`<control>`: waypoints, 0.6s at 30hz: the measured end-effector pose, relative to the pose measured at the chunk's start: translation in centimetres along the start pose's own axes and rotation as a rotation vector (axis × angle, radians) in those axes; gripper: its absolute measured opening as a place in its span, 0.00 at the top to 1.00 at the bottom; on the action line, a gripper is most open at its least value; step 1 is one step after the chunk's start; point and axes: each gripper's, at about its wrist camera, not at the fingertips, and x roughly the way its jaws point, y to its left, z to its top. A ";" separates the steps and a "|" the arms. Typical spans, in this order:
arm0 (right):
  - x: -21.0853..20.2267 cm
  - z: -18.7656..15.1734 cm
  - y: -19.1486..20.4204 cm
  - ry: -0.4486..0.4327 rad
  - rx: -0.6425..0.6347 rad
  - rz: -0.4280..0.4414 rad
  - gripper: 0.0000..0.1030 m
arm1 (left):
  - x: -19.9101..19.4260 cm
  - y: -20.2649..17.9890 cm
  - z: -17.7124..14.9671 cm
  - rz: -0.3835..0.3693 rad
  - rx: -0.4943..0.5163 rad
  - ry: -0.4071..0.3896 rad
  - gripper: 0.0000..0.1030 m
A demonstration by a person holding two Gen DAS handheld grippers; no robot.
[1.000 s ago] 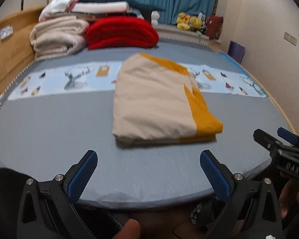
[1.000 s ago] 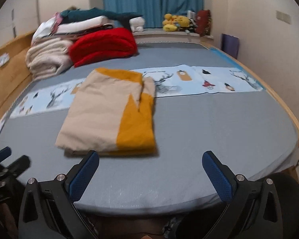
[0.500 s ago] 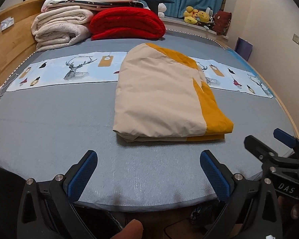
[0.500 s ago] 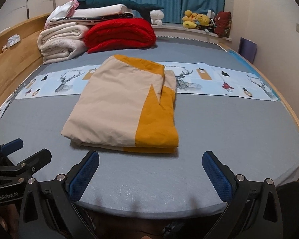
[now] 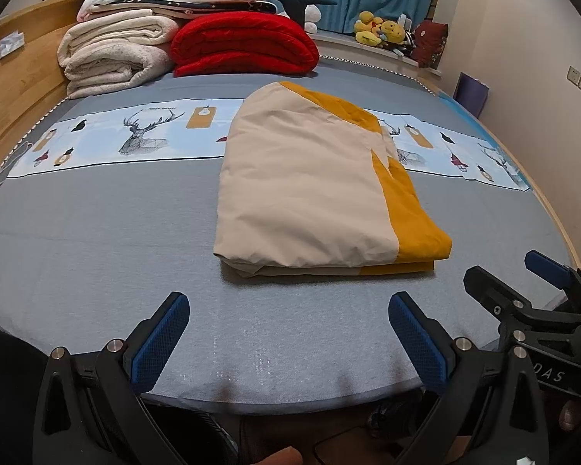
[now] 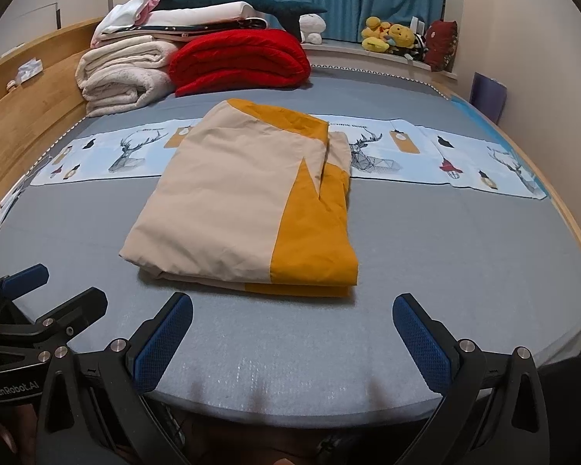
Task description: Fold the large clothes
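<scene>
Folded garment [image 5: 313, 190] lies on the bed [image 5: 97, 240] — left tongs [image 5: 288, 333] gape empty.

The folded cream and mustard-yellow cloth garment [image 5: 317, 190] looks matt and faintly creased. The grey bed cover [image 5: 97, 248] under it seems a finely textured matt fabric, perhaps foam. Black matt plastic gripper arms carry blue pads [image 6: 162, 343] with a rough grid pattern and shiny metal screws.
</scene>
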 end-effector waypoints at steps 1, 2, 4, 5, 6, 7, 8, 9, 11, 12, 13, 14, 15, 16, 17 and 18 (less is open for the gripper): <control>0.0 0.0 0.0 0.000 0.001 0.000 0.01 | 0.0 0.0 0.0 0.000 0.000 -0.001 0.01; 0.0 0.0 0.0 0.000 0.003 0.000 0.01 | 0.0 -0.1 0.0 -0.001 0.001 -0.002 0.01; 0.0 0.0 0.0 -0.001 0.003 0.000 0.01 | 0.0 -0.1 0.0 -0.003 0.001 -0.002 0.01; 0.0 0.0 -0.1 -0.001 0.001 0.000 0.01 | 0.0 -0.1 0.0 -0.003 0.001 -0.002 0.01; 0.0 0.0 -0.1 -0.002 0.001 0.000 0.01 | 0.0 -0.1 0.0 -0.004 0.002 -0.004 0.01; 0.0 0.0 -0.1 -0.004 0.000 0.000 0.01 | 0.0 -0.2 0.0 -0.004 0.003 -0.005 0.01; 0.0 0.0 0.0 -0.006 0.000 -0.001 0.00 | 0.0 -0.2 0.0 -0.004 0.004 -0.006 0.01; 0.0 0.0 0.0 -0.008 0.001 -0.002 0.01 | 0.0 -0.3 0.0 -0.004 0.005 -0.008 0.01; -0.1 0.0 0.1 -0.008 0.002 -0.004 0.01 | -0.1 -0.3 0.0 -0.004 0.004 -0.010 0.01; -0.1 0.0 0.1 -0.008 0.003 -0.003 0.01 | -0.1 -0.3 0.0 -0.004 0.003 -0.011 0.01; -0.1 0.0 0.1 -0.009 0.003 -0.003 0.01 | -0.1 -0.4 0.0 -0.005 0.003 -0.012 0.01; -0.1 0.0 0.0 -0.009 0.003 -0.002 0.01 | -0.2 -0.4 0.0 -0.005 0.003 -0.013 0.01; -0.1 0.0 0.0 -0.009 0.002 -0.003 0.01 | -0.2 -0.4 -0.1 -0.005 0.002 -0.014 0.01; -0.1 0.0 0.0 -0.009 0.002 -0.003 0.01 | -0.2 -0.4 -0.1 -0.006 0.002 -0.014 0.01; -0.1 0.0 0.0 -0.009 0.002 -0.003 0.01 | -0.2 -0.4 -0.1 -0.005 0.003 -0.014 0.01; -0.1 0.0 0.0 -0.008 0.002 -0.003 0.01 | -0.2 -0.4 -0.1 -0.005 0.002 -0.014 0.01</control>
